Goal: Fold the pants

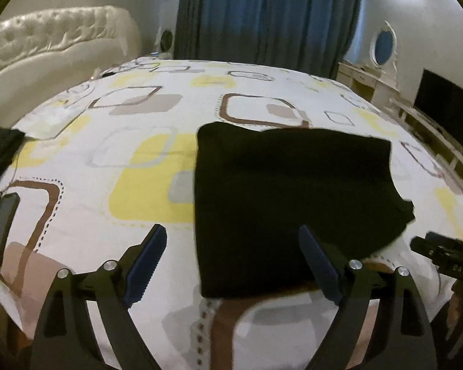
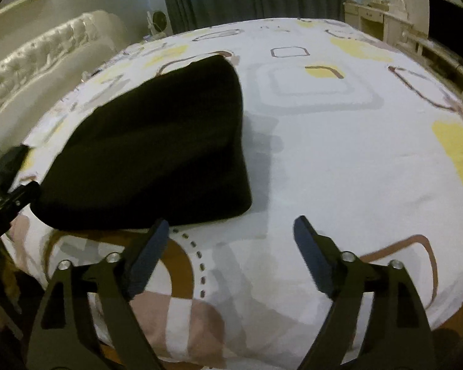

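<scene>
We see a bed [image 1: 176, 215] covered by a white sheet printed with yellow, brown and grey rounded squares. At its left edge lies a dark phone [image 1: 0, 228], with a black item [image 1: 0, 151] just beyond it. A cream tufted headboard [image 1: 55, 40] curves along the left. Blue curtains [image 1: 262, 15] hang behind the bed. To the right stand a white dressing table [image 1: 367, 80] with an oval mirror [image 1: 383, 46], and a dark television [image 1: 444, 104].
</scene>
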The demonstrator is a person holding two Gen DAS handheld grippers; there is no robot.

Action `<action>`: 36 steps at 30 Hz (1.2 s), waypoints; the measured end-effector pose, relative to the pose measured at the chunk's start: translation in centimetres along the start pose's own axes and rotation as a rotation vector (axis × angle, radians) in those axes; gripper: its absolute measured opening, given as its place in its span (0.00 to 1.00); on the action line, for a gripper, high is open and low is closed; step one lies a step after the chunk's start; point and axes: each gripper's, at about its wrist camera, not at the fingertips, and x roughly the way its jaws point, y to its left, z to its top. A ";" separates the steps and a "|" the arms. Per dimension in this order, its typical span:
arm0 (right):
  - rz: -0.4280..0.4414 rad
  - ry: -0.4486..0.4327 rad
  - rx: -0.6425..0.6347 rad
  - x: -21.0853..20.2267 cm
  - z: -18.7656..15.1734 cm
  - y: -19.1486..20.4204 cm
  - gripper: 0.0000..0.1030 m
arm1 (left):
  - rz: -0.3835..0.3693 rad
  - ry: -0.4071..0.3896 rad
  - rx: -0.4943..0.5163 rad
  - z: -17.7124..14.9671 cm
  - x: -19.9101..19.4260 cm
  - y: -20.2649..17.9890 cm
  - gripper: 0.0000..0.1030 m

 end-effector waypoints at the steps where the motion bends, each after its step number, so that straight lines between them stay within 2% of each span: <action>1: -0.023 -0.009 -0.014 -0.1 -0.1 0.7 0.84 | 0.001 -0.001 0.004 -0.2 -0.2 -0.3 0.84; 5: -0.061 -0.027 -0.048 -0.5 -0.8 2.8 0.84 | 0.027 0.005 0.019 -1.1 -0.8 -1.6 0.84; 8: -0.048 -0.032 -0.059 -0.8 -1.5 3.7 0.84 | 0.037 -0.013 0.021 -1.8 -1.4 -2.1 0.84; 12: -0.026 -0.023 -0.073 -0.8 -2.0 4.6 0.84 | 0.054 0.020 0.027 -2.3 -1.2 -2.6 0.84; 19: -0.009 -0.030 -0.077 -1.2 -2.3 5.0 0.84 | 0.095 0.013 0.015 -2.5 -1.2 -2.7 0.84; 24: 0.003 -0.031 -0.080 -1.6 -2.4 5.1 0.84 | 0.073 0.014 -0.011 -2.3 -1.2 -2.6 0.84; 30: 0.012 -0.031 -0.087 -1.7 -2.5 5.4 0.84 | 0.111 0.007 0.020 -2.2 -1.2 -3.1 0.84; 36: 0.021 -0.031 -0.090 -1.9 -2.5 5.6 0.84 | 0.097 -0.014 0.016 -1.8 -1.5 -3.1 0.84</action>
